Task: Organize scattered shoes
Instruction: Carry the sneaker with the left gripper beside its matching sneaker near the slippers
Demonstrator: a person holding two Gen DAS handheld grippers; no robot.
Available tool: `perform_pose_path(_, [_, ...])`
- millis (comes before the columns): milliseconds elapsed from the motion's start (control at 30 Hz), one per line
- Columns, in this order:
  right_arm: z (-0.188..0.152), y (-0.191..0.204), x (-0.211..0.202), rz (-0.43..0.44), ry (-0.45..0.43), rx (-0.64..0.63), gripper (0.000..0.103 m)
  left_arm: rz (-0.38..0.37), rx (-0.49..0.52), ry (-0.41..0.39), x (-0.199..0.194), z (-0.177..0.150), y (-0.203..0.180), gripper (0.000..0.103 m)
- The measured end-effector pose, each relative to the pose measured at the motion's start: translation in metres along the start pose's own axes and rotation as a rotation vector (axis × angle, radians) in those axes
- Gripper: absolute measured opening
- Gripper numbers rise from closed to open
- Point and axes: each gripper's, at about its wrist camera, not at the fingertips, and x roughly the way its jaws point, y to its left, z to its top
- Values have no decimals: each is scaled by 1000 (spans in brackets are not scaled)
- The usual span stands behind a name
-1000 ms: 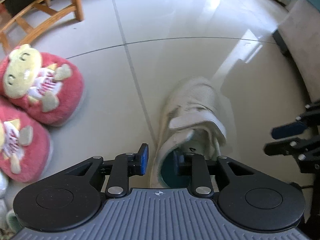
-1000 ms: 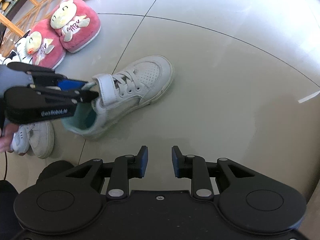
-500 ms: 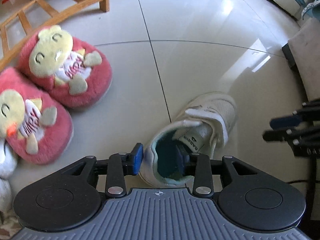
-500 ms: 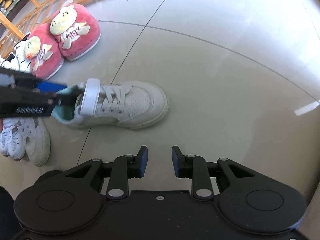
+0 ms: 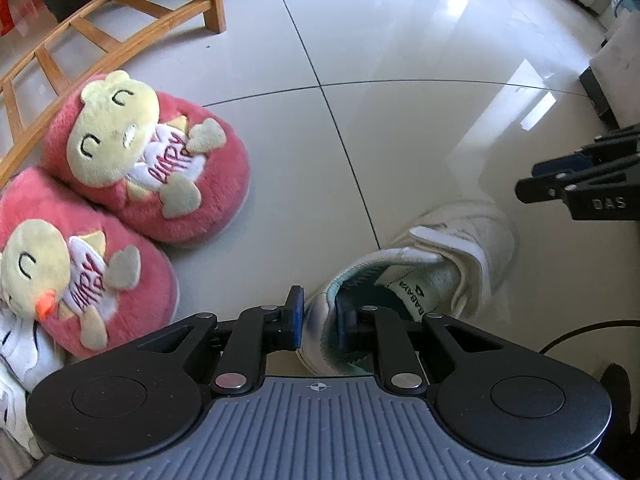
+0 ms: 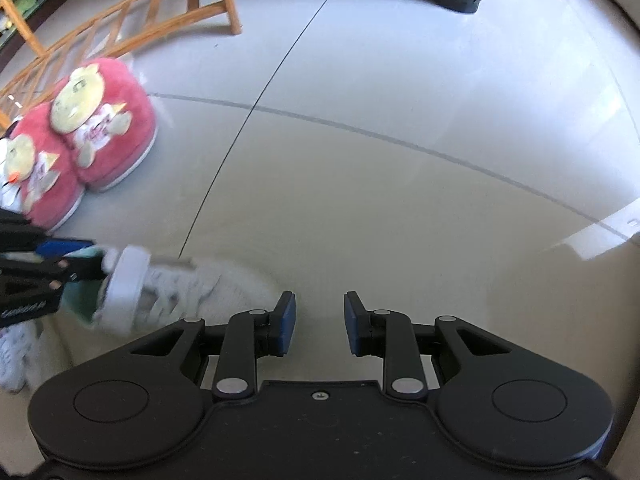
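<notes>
My left hand-held gripper (image 5: 318, 320) has one finger outside the heel collar of the white sneaker (image 5: 432, 264) and the other down inside its teal-lined opening, and the jaws are closing on that collar wall. It is a thin, firm edge, I judge, so the shoe can be carried by it. The sneaker sits on the tiled floor (image 5: 400, 120) with its strap and toe pointing away from me.

My right hand-held gripper (image 6: 320, 322) is narrow and empty, hanging over bare tile just right of the sneaker's toe.

To the left the two pink plush slippers (image 5: 132, 168) lie side by side in front of a wooden rack (image 5: 120, 16), with another white sneaker (image 6: 16, 356) nearer me. The pair belongs together there, I think. The slippers crowd that spot, and a black cable (image 5: 580, 334) trails at the right.
</notes>
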Motion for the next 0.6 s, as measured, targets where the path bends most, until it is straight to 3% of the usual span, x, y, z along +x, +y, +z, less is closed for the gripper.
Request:
perform_pose_path(200, [6, 5, 19, -28, 28, -36, 29, 17, 96, 4, 2, 8, 0, 17])
perform_pose_path(400, [-7, 18, 30, -14, 74, -86, 29, -2, 225, 40, 7, 22, 4, 17])
perform_pose_path(600, [-20, 37, 30, 29, 99, -150, 29, -17, 282, 87, 5, 25, 18, 18])
